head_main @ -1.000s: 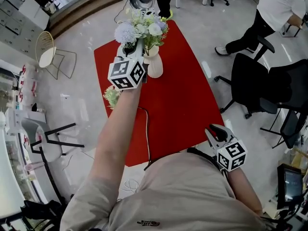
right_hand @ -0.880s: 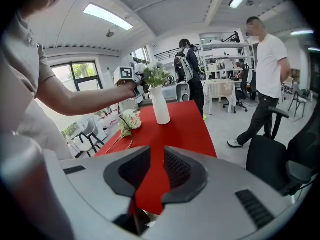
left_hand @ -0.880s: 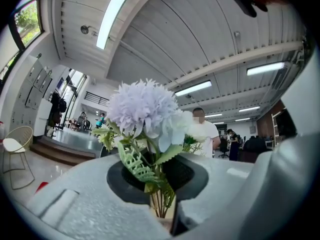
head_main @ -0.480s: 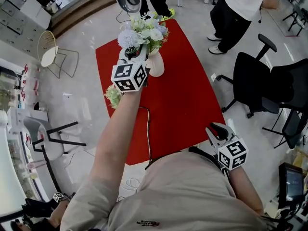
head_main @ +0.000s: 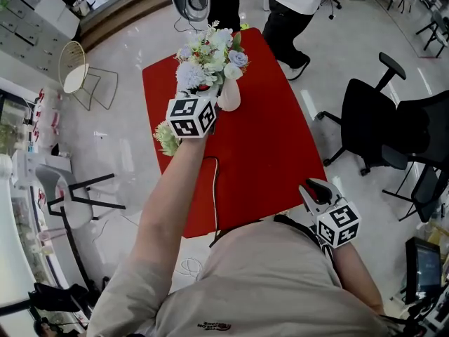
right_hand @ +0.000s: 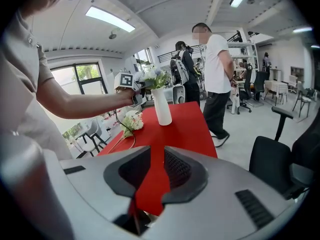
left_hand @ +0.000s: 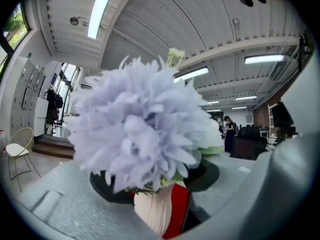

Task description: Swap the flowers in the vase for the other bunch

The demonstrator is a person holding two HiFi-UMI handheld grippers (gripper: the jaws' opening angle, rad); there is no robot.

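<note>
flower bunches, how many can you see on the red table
2. One bunch stands in the white vase at the far end of the red table; the other bunch lies flat at the table's left edge. No others show, and none seems hidden.

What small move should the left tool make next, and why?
Probably draw the left tool back from the vase: its jaws have just been opening, and the bunch between them already stands in the vase.

My left arm [head_main: 165,209] reaches forward, level | left gripper [left_hand: 155,184] jaws just opening, apart, flowers [left_hand: 140,134] between | my right gripper [right_hand: 164,171] low, tilted down, jaws apart, empty
</note>
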